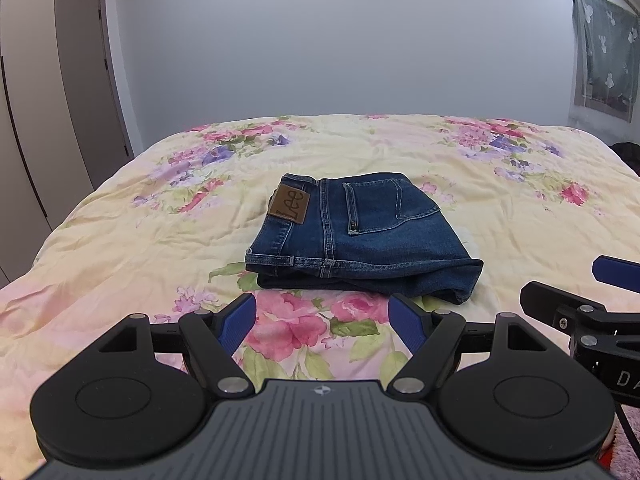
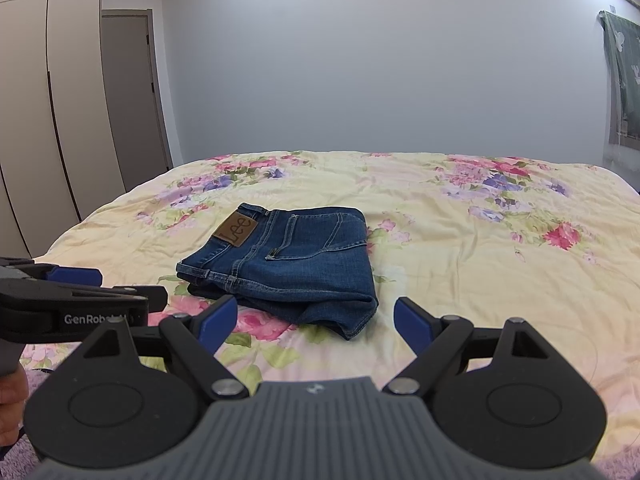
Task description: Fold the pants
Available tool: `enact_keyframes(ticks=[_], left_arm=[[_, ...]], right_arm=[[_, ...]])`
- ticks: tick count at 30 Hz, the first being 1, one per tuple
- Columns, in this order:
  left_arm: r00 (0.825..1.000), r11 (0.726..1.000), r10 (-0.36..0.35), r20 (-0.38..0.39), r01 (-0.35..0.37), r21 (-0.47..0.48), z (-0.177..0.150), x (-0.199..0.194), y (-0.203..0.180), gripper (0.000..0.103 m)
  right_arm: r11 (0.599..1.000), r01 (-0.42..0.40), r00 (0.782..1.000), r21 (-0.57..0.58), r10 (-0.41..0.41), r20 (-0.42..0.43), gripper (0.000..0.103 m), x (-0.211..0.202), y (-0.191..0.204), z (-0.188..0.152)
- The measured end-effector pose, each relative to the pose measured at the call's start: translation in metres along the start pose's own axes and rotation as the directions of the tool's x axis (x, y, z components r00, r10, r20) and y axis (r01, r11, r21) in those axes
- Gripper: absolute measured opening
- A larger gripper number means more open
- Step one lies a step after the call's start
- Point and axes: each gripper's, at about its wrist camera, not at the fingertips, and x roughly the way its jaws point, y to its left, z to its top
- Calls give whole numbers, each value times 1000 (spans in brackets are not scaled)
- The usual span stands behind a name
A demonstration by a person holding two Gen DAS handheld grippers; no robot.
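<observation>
While both tools hang back, the folded dark-blue denim pants (image 1: pixel 356 236) lie mid-bed on the floral yellow quilt (image 1: pixel 500 208), just ahead of your left hand-held gripper (image 1: pixel 322 322); your right hand-held gripper (image 2: pixel 310 322) sits off their right corner. Both gape wide, empty. Long axis runs left-right. Lower layers hidden.

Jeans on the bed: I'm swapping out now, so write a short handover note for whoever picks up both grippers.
Left gripper: open, empty, short of the jeans.
Right gripper: open, empty, also short of them.
Jeans: compact folded stack on the floral bedspread, waistband patch facing up.
Done: fold looks complete.
Left: probably nothing; perhaps tidy the loose near-right corner.
</observation>
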Motion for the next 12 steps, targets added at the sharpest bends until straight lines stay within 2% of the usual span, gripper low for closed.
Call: enact_keyframes(ticks=[12], left_arm=[[1000, 1000, -2, 8, 2, -4, 1, -2, 2, 88]], right_arm=[[1000, 2, 1000, 1, -2, -4, 82, 1, 1, -1]])
